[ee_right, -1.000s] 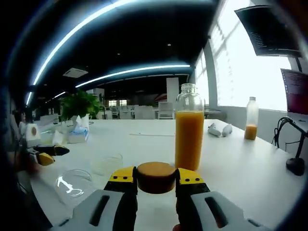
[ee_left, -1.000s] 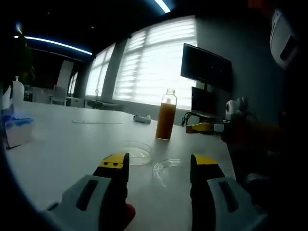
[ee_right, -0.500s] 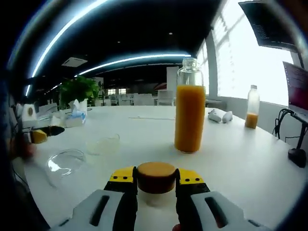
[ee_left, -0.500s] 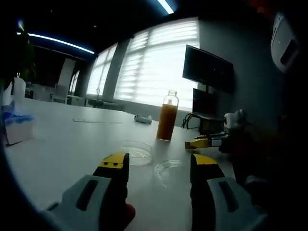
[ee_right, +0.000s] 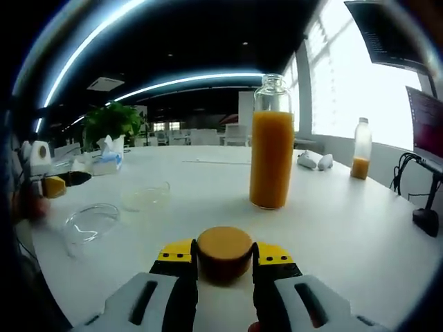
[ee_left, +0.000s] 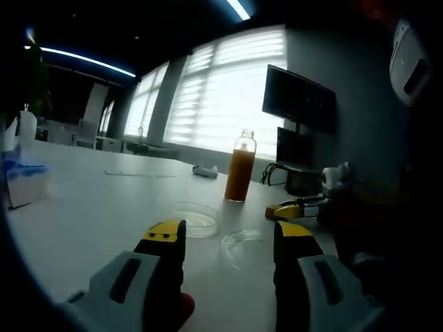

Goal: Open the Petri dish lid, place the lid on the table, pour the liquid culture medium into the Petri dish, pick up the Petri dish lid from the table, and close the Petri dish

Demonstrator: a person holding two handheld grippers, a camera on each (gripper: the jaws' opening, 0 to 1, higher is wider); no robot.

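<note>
In the right gripper view, the right hand-held gripper [ee_right: 224, 257] has its yellow-tipped jaws closed against the sides of a round tan cork-like bottle cap [ee_right: 224, 250], held low over the white worktop [ee_right: 346, 235]. Ahead at 12 o'clock stands the tall clear glass bottle of orange liquid culture medium [ee_right: 271, 142], uncapped, filled to the shoulder, its base on the worktop. At 10 o'clock lie two shallow clear glass pieces well apart from the bottle: the nearer clear round Petri dish lid [ee_right: 90, 223] and, just beyond it, the clear round Petri dish [ee_right: 147, 198], open. Further left the left hand-held gripper [ee_right: 61, 183] shows its yellow tips. Beyond are a tissue box [ee_right: 107, 161], a green potted plant [ee_right: 111, 124], a small second bottle with orange liquid [ee_right: 360, 159] at 2 o'clock, bright blinds and ceiling light strips.

In the left gripper view, the left hand-held gripper [ee_left: 227, 238] holds its jaws wide apart with nothing between them. Just past the tips the Petri dish lid [ee_left: 241, 243] sits at 12 o'clock, the Petri dish [ee_left: 196, 218] at 11 o'clock beside it, both flat on the worktop [ee_left: 90, 207]. The bottle [ee_left: 240, 167] stands further on. The right hand-held gripper [ee_left: 294, 208] reaches in at 3 o'clock. A dark wall screen [ee_left: 297, 97] hangs beyond.
</note>
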